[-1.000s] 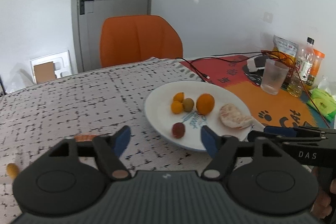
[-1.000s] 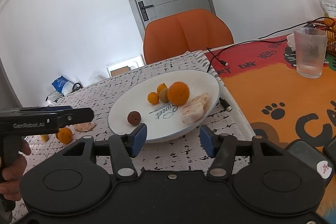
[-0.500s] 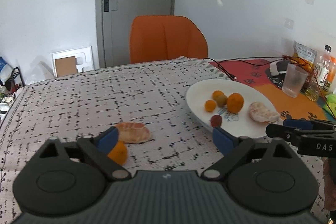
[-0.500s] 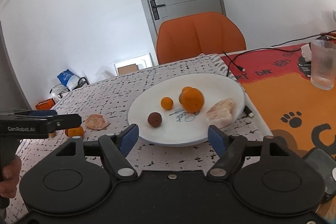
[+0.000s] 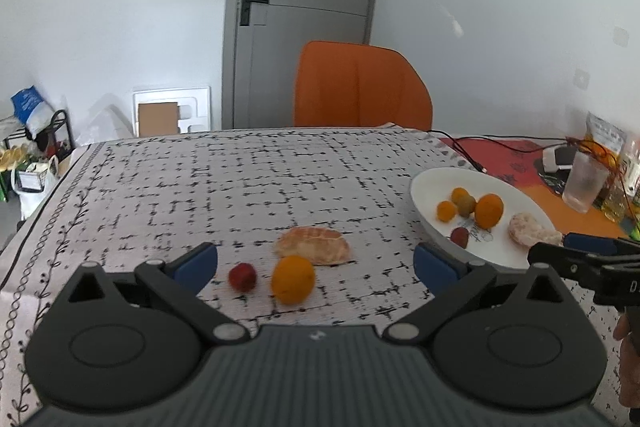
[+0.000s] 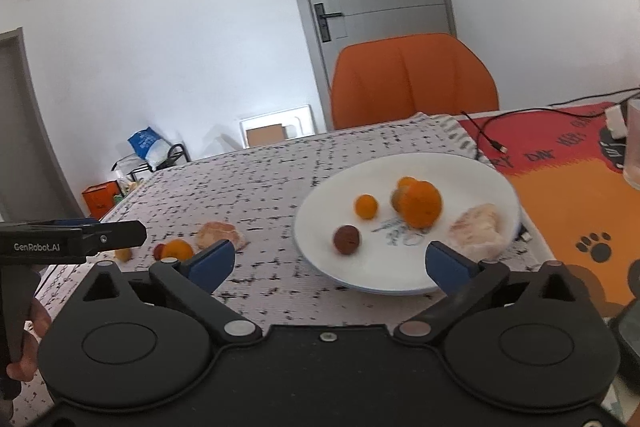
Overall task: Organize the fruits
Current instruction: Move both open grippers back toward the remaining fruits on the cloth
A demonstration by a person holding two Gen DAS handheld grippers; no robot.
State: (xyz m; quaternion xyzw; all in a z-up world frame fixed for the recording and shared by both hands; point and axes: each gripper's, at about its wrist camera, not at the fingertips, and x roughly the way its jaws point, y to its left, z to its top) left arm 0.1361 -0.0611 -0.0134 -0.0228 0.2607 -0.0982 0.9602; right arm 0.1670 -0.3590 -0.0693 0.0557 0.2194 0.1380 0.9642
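Observation:
A white plate (image 5: 436,187) (image 6: 460,175) holds a large orange (image 6: 420,205), a small orange (image 6: 366,206), a dark red fruit (image 6: 347,239) and a peeled segment (image 6: 478,231). Loose on the patterned cloth lie a small orange (image 5: 293,285), a red fruit (image 5: 242,277) and a peeled citrus piece (image 5: 312,245). My left gripper (image 5: 316,263) hovers just before these three; its jaws are opening, with the orange and red fruit framed between them, untouched. My right gripper (image 6: 330,263) faces the plate's near rim, jaws opening, holding nothing.
An orange chair (image 5: 360,87) stands behind the table. To the right lie a red and orange cat mat (image 6: 560,195), a black cable (image 6: 484,135), a glass (image 5: 582,183) and bottles. A hand holds the left gripper's body (image 6: 72,239) at the far left.
Both pairs of jaws have spread wider. The left view has swung left, bringing the loose fruits between its fingers and pushing the plate to the right. The right gripper has drifted slightly.

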